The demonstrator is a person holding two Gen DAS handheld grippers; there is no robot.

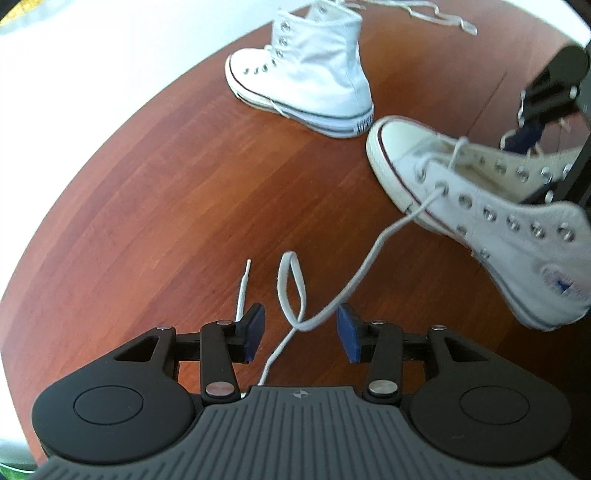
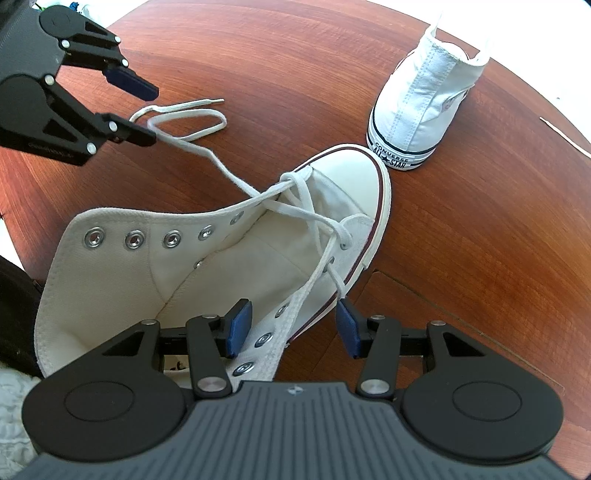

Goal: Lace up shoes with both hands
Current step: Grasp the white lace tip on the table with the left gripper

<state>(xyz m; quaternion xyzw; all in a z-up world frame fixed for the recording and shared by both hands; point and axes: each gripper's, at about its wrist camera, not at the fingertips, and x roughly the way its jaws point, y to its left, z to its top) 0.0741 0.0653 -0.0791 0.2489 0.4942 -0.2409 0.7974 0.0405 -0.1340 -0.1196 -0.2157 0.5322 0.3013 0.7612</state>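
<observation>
Shoelace (image 2: 236,177) is threaded through only the bottom couple of eyelet rows near the toe of the off-white high-top (image 2: 155,273), which lies tipped over on the wooden surface (image 2: 480,258) with its toe cap at about 1 o'clock in my right wrist view. Upper eyelets are all bare, so I'd call the lacing partway up.

One lace end runs out toward 10 o'clock and flops into a loose loop on the wood, tip lying flat. My left hand-held gripper (image 2: 144,110) has its pads spread wide with that strand crossing between them, nothing pinched. Looks lined up to grab it, I'd guess, since the slack sits right in the gap.

My right hand-held gripper (image 2: 291,328) is also wide open, straddling the shoe's near eyelet flap, with the other lace end running down between the pads. It isn't clamped on anything either.

Second high-top (image 2: 417,110), brighter white, stands upright at 1 o'clock, heel just beside the first shoe's toe. Another loose lace (image 1: 436,16) lies beyond it in my left view.
</observation>
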